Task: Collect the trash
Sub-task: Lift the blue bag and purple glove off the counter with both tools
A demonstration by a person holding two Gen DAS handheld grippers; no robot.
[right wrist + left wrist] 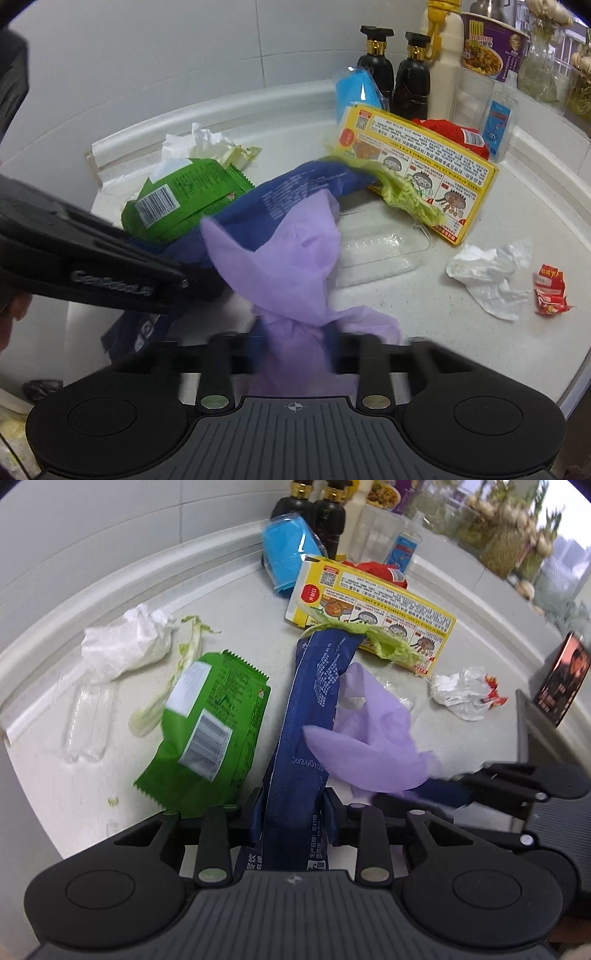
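Observation:
My left gripper (293, 806) is shut on a long dark blue wrapper (314, 686) that sticks forward over the white counter. A scrap of green cabbage leaf (388, 642) lies at the wrapper's far end. A thin purple plastic bag (373, 734) drapes against the wrapper's right side. My right gripper (295, 354) is shut on that purple bag (280, 254). It enters the left wrist view from the right (469, 786). In the right wrist view the left gripper (181, 284) reaches in from the left, with the blue wrapper (295, 184) in it.
On the counter lie a green snack wrapper (207, 731), a white tissue (125, 642), a cabbage stalk (184, 664), a yellow box (373, 605), crumpled white paper (491, 277), a red sachet (550, 291) and a clear plastic tray (376, 254). Dark bottles (395, 81) and jars line the wall.

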